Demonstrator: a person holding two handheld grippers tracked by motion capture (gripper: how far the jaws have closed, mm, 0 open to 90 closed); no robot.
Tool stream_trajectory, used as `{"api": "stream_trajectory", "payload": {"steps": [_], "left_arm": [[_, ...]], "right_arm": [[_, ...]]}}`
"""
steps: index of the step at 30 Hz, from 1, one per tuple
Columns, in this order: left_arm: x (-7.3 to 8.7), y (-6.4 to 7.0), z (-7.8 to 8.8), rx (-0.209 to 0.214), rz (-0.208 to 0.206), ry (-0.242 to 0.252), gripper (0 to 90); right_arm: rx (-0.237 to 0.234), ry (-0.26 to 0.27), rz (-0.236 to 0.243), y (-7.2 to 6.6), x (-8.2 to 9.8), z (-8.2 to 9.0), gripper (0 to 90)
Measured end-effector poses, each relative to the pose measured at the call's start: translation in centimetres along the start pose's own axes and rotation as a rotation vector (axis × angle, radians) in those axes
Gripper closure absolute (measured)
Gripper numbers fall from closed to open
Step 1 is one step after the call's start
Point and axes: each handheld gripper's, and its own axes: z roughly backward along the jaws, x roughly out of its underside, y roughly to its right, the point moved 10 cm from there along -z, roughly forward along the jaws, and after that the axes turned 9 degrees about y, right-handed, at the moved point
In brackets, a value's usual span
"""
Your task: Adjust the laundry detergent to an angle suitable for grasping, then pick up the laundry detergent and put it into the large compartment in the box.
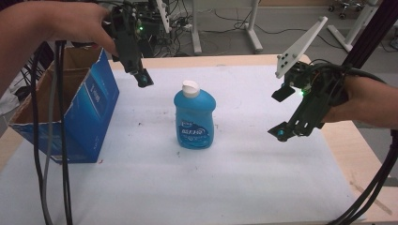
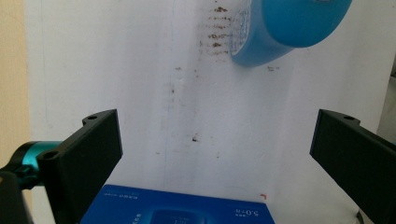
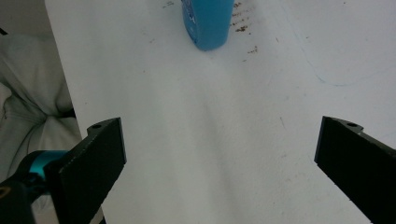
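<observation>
Wooden tabletop (image 1: 356,154) under a stained white sheet (image 1: 225,178). Beyond its far edge: grey floor (image 1: 291,40), white stand legs (image 1: 253,28), cable tangle (image 1: 176,23). Black frame post (image 1: 371,28) right of the tabletop.

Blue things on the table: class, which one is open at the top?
The blue cardboard box at the table's left edge: its flaps stand open, showing the brown inside. The blue bottle in the middle wears a white cap.

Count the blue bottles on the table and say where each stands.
1. The blue bottle stands upright mid-table on the white sheet, right of the blue cardboard box. The box's inside is partly hidden.
</observation>
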Motion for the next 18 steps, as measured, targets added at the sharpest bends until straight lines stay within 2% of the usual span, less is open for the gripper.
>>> {"api": "stream_trajectory", "payload": {"steps": [8,18], "left_arm": [[0.0,0.1,0.2,-0.002,0.008,0.005,2.3],[-0.5,1.1,0.9,0.004,-0.009,0.023,2.3]], "right_arm": [[0.000,0.004,-0.003,0.1,0.1,0.0,1.1],[-0.004,-0.004,-0.005,0.0,0.1,-0.2,1.0]]}}
